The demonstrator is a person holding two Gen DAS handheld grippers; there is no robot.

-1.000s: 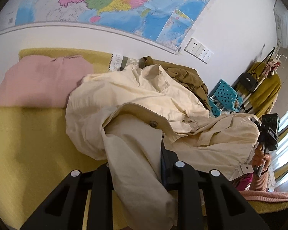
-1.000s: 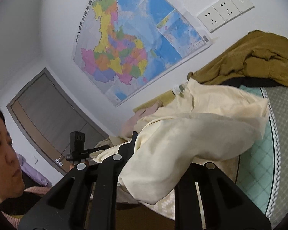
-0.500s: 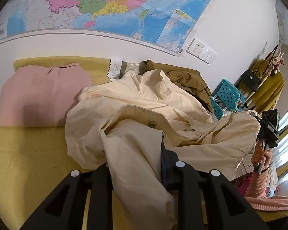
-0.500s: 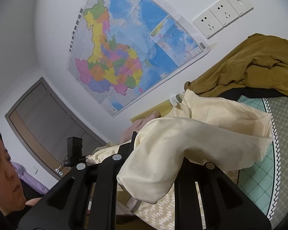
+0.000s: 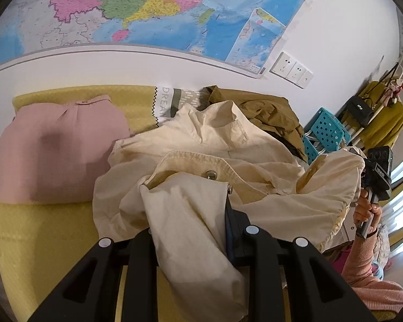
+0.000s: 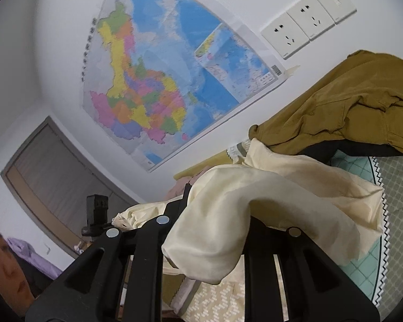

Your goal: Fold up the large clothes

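A large cream jacket [image 5: 207, 145] with snap buttons lies crumpled on the yellow bed cover [image 5: 40, 241]. My left gripper [image 5: 190, 230] is shut on a fold of it, and the cloth hangs over the fingers. My right gripper [image 6: 209, 230] is shut on another part of the cream jacket [image 6: 268, 204] and holds it up above the bed. The right gripper also shows at the right edge of the left wrist view [image 5: 376, 171], held in a hand.
A folded pink garment [image 5: 56, 147] lies at the left on the bed. An olive-brown jacket [image 5: 271, 115] is heaped by the wall, also in the right wrist view [image 6: 349, 107]. A teal basket [image 5: 325, 131] and a coat rack [image 5: 381, 112] stand at the right. A map [image 5: 147, 8] covers the wall.
Both grippers have kept their hold and lifted slightly; the jacket has been drawn a little higher and nearer the wall. The right gripper's view has tilted up.
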